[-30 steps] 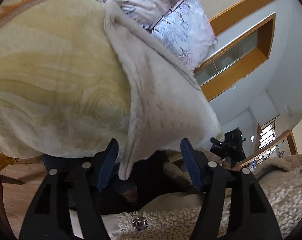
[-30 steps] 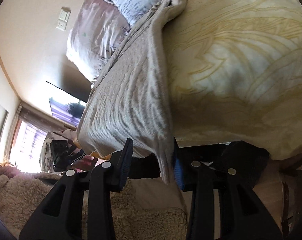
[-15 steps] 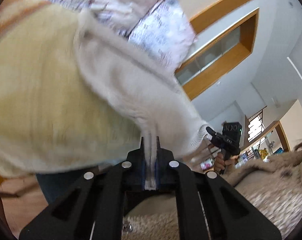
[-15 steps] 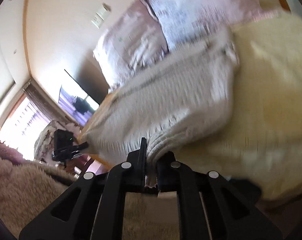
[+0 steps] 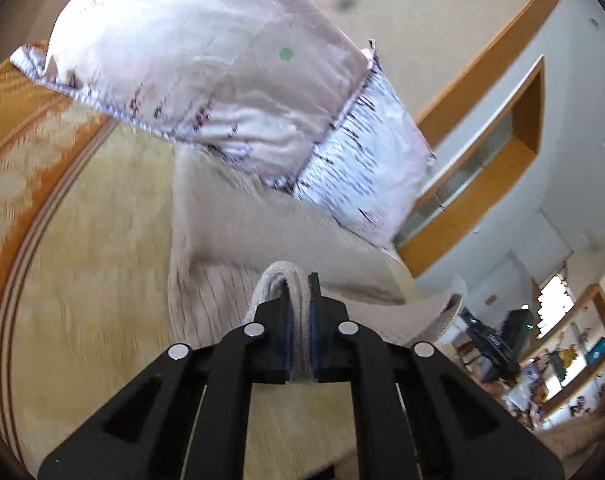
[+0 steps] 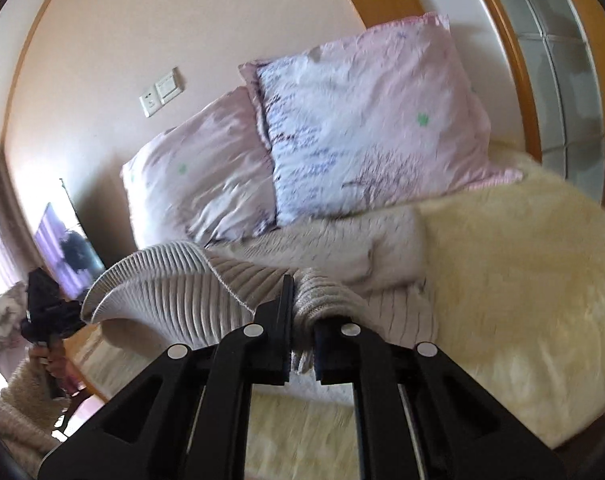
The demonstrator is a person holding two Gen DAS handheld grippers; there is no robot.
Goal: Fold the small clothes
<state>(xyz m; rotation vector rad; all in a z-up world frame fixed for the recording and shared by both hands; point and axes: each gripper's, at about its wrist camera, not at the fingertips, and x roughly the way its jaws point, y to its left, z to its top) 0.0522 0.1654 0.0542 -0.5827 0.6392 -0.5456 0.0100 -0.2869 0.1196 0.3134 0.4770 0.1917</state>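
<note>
Left gripper [image 5: 301, 320]: jaws clamped on a doubled fold of the beige ribbed knit garment [image 5: 238, 240], blue pads pressed against the cloth on both sides. Right gripper [image 6: 302, 320]: jaws likewise closed tight on a bunched ribbed edge of the same garment [image 6: 342, 256], fabric squeezed between the fingers and trailing just below them.

Garment position: near edge lifted off the pale yellow bedspread [image 5: 82, 280] at both gripped points; far portion lying on the bedspread, reaching up to and touching the pillows. Seen from the right wrist, ribbed hem fanned out and raised to the left of the right gripper. Seen from the left wrist, a loose corner curling up to the right of the left gripper.

Two pink patterned pillows at the far end of the bed, nearer pillow [image 6: 366, 120] overlapping the other pillow [image 6: 202, 176]. Wall switch plate [image 6: 161, 92] above the pillows. Orange patterned border of bedding at far left in the left wrist view.

Opposite gripper [image 6: 42, 308] and the hand holding it visible at the left margin of the right wrist view, fleecy sleeve below. Moderate motion blur in both views.
</note>
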